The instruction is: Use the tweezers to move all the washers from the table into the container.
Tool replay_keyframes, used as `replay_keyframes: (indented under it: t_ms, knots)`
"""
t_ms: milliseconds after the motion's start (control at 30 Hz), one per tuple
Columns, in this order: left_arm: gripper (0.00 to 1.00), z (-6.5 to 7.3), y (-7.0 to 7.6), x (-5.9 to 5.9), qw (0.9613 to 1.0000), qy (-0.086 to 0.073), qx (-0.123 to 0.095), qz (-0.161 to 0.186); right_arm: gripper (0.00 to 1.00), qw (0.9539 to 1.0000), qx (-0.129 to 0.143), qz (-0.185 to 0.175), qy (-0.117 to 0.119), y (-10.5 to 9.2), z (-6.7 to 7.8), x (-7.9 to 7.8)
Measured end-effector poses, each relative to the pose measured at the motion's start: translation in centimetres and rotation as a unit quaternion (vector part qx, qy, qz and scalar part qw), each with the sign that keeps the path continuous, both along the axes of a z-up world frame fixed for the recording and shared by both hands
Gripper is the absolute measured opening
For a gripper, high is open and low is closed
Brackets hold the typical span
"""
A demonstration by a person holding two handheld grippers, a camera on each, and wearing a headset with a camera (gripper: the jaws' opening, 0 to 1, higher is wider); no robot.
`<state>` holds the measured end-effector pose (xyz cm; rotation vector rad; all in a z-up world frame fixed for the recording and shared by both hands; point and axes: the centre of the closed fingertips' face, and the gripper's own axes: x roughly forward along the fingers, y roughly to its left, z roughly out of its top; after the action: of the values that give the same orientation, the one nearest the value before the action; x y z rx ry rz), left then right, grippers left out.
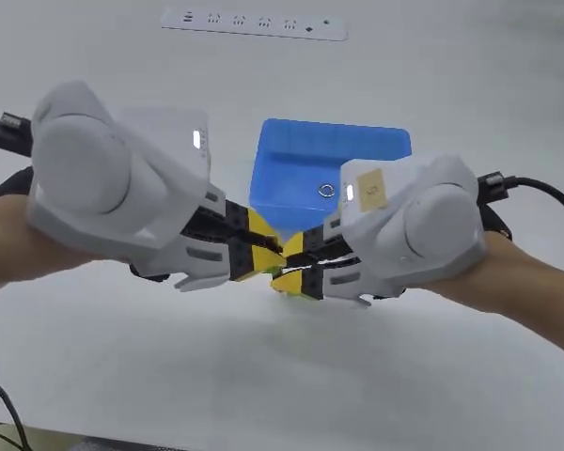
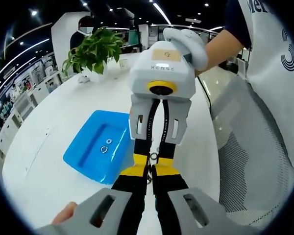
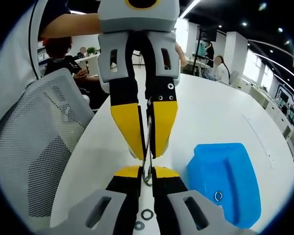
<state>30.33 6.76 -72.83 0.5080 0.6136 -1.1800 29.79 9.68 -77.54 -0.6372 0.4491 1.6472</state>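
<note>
My two grippers meet tip to tip above the white table. The left gripper (image 1: 266,257) and the right gripper (image 1: 297,271) both look shut on the thin metal tweezers (image 3: 148,147), which run between their yellow fingertips. The blue container (image 1: 291,150) sits just behind them, with a washer (image 1: 327,192) inside. In the left gripper view two washers (image 2: 106,146) lie in the container (image 2: 83,156). Two loose washers (image 3: 147,214) rest on the table below the right gripper (image 3: 147,174), and the container (image 3: 235,166) stands to their right.
A white power strip (image 1: 254,23) lies at the table's far edge. A mesh office chair (image 3: 44,147) stands beside the table, and a potted plant (image 2: 94,49) sits at its far end. People are seated in the background.
</note>
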Motion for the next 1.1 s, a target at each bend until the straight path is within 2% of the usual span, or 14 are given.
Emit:
replay_keyframes:
  t_ms: [300, 533, 733, 967, 1100]
  knots:
    - [0.08, 1.1, -0.2, -0.2, 1.0000, -0.003, -0.005, -0.003, 0.09, 1.0000, 0.006, -0.008, -0.002, -0.5, 1.1, -0.1]
    - [0.08, 2.8, -0.6, -0.5, 0.9998, -0.012, -0.007, -0.013, 0.09, 0.9995, 0.020, -0.019, -0.013, -0.9, 2.9, -0.3]
    - [0.08, 4.3, -1.2, -0.5, 0.9994, -0.026, -0.008, -0.020, 0.09, 0.9989, 0.026, -0.030, -0.027, -1.5, 4.4, 0.0]
    - [0.08, 6.2, -1.6, 0.4, 0.9983, -0.052, -0.007, -0.027, 0.09, 0.9970, 0.038, -0.044, -0.051, -2.1, 6.5, 1.4]
    - [0.08, 7.2, -1.2, 1.2, 0.9973, -0.068, 0.001, -0.026, 0.09, 0.9956, 0.049, -0.053, -0.061, -2.2, 7.7, 2.4]
